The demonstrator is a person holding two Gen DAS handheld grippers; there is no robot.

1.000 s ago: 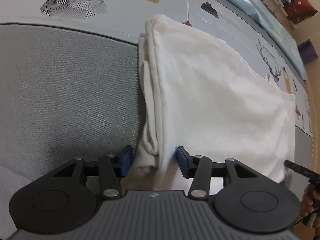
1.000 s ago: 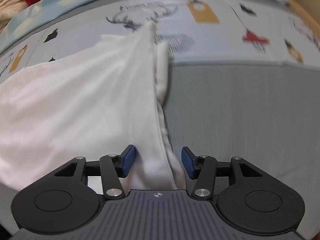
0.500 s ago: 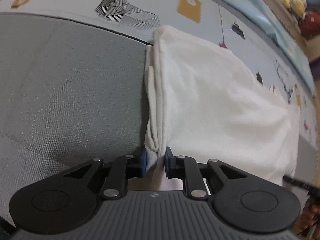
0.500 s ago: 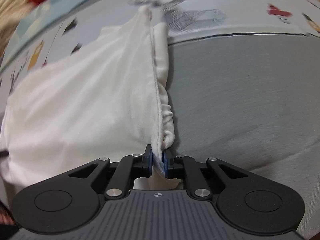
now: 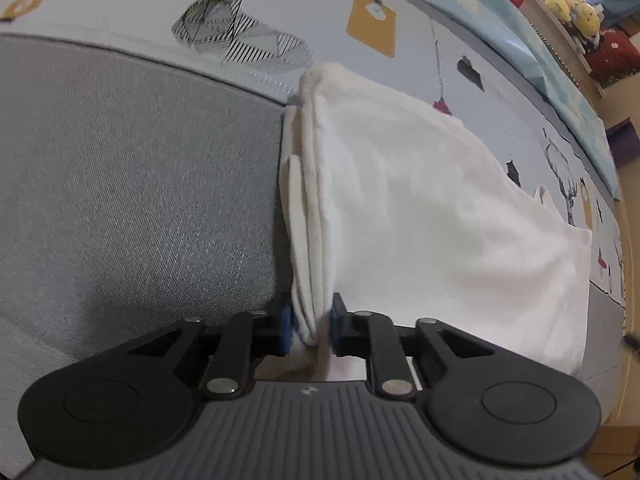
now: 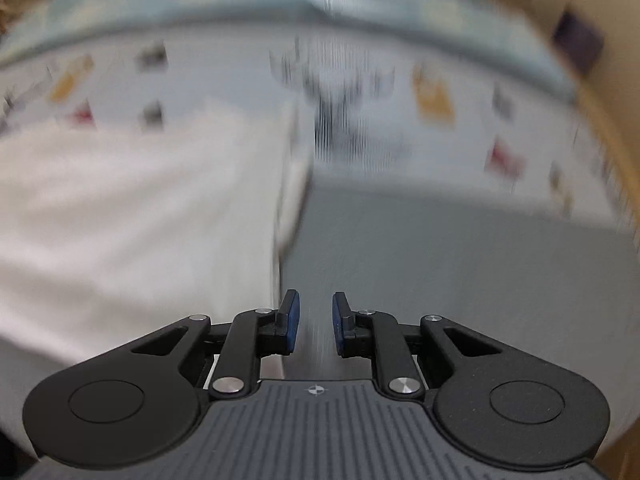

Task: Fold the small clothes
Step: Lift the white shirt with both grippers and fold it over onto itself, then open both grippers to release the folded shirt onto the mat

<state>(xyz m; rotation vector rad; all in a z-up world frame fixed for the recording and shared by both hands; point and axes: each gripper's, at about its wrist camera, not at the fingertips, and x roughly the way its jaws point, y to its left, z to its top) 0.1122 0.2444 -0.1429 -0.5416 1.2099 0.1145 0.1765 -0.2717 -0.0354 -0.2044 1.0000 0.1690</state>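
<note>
Left hand-held gripper (image 5: 311, 330): the jaws are closing, and the blue pads press from both sides on the bunched, layered edge of the white garment (image 5: 432, 216). The grip sits at the near corner of the fabric, where several folded layers stack into a thick seam that runs away from the gripper toward the far end of the cloth.

White garment: it lies folded on a grey mat (image 5: 132, 184), with its far end reaching onto a pale printed sheet (image 5: 120, 4) that carries a striped deer drawing (image 5: 244, 36) and a yellow tag motif (image 5: 372, 30). The folded long edge faces the open grey area; the broad body of the cloth spreads to the right in the left wrist view and shows soft creases.

Right hand-held gripper (image 6: 316, 326): the view is heavily motion-blurred. The jaws are opening and stand at a narrow gap. Only grey mat (image 6: 440, 264) shows between the blue pads; no cloth is seen pinched there. The white garment (image 6: 132, 232) fills the left half of this view, its edge running just to the left of the left finger.

Background: stuffed toys (image 5: 572, 4) sit on a ledge at the upper right of the left wrist view.
</note>
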